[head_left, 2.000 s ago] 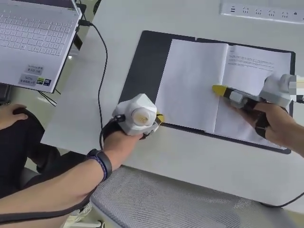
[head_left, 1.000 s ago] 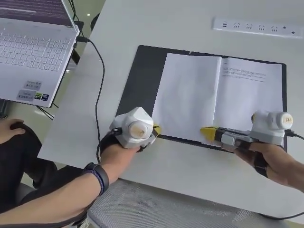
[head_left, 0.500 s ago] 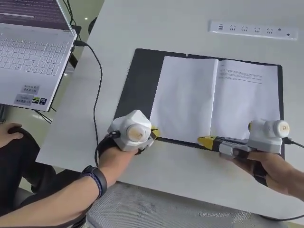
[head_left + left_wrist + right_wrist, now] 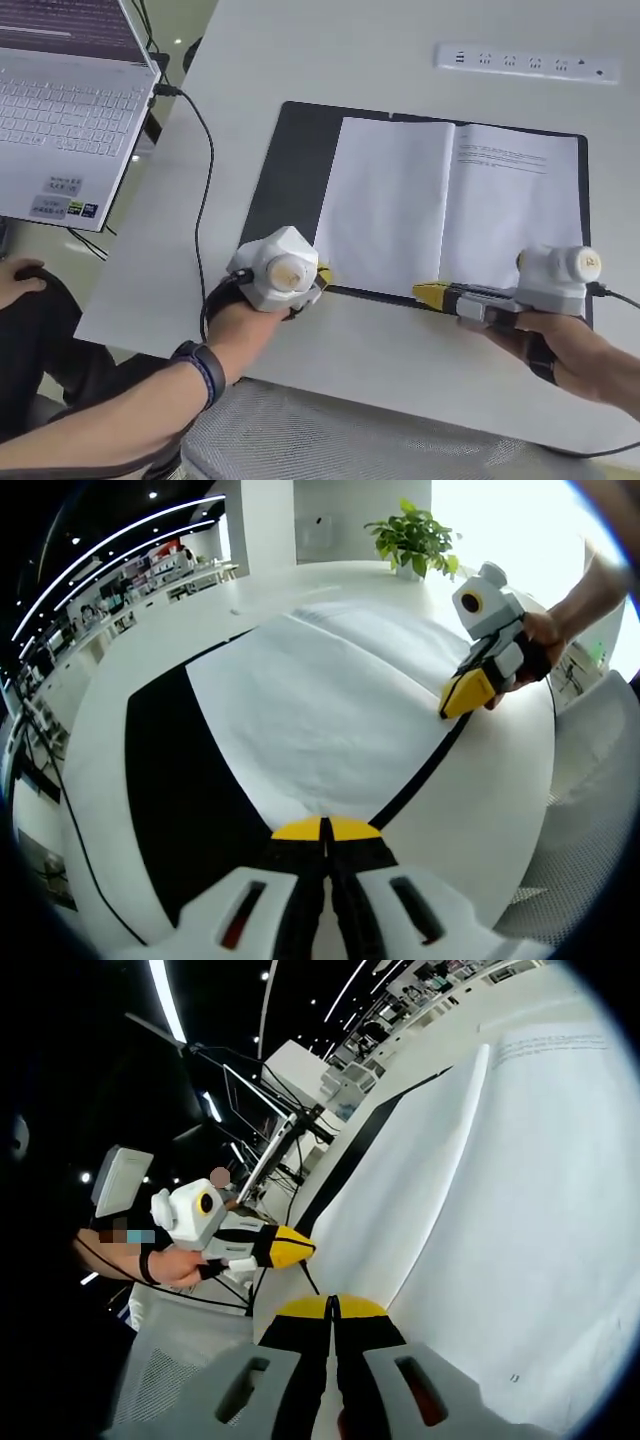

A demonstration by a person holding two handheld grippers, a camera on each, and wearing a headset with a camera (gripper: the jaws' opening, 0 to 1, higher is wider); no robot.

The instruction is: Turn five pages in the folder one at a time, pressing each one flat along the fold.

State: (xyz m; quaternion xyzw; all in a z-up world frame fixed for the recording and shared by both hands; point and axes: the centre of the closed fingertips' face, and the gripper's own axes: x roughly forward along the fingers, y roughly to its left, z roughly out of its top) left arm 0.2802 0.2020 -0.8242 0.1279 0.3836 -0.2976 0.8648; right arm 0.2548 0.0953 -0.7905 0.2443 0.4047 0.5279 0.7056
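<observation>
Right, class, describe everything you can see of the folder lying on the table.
The folder lies open and flat on the white table. Its cover is black, showing as a wide bare band on the left and a thin border elsewhere. White sheets are spread over it: the left page is blank, the right page carries a few printed lines at its top, with the fold between them. The shut left gripper and shut right gripper sit at its near edge.

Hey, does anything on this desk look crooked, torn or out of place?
Nothing stands out. The folder lies open and flat, its pages smooth and untorn. The left gripper and the right gripper, both shut, sit at its near edge. The laptop and power strip are apart from it.
</observation>
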